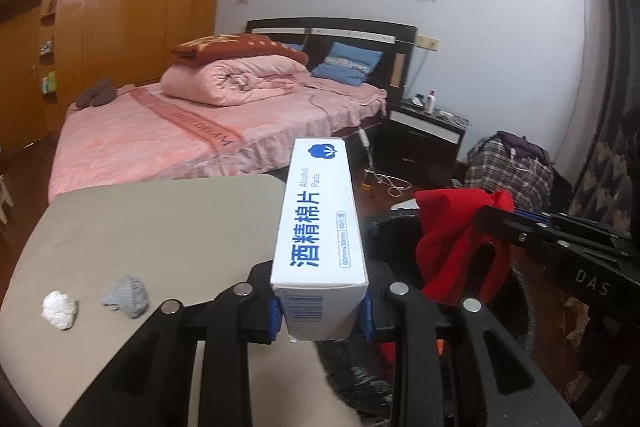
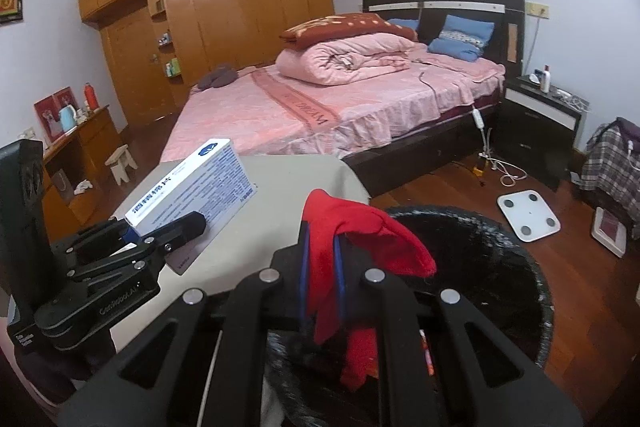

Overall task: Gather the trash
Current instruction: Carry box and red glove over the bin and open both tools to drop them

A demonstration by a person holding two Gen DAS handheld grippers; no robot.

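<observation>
My left gripper [image 1: 320, 315] is shut on a white alcohol-pad box [image 1: 320, 227] with blue print; the blue pads press on both of its sides, and it hangs at the right edge of the beige table [image 1: 140, 227]. A white crumpled wad [image 1: 60, 310] and a grey one [image 1: 127, 295] lie on the table to the left. My right gripper [image 2: 320, 267] is shut on a red cloth [image 2: 340, 239], which hangs over the black bin [image 2: 540, 287]. The right wrist view also shows the left gripper [image 2: 168, 227] with the box [image 2: 192, 187] over the table [image 2: 280, 187].
A bed with pink covers [image 2: 320, 107] stands behind the table, with a dark nightstand [image 2: 536, 123] to its right. On the wooden floor lie a white scale [image 2: 528, 213] and cables; a plaid bag [image 2: 612, 163] sits at the far right. A small stool [image 2: 122, 163] stands to the left.
</observation>
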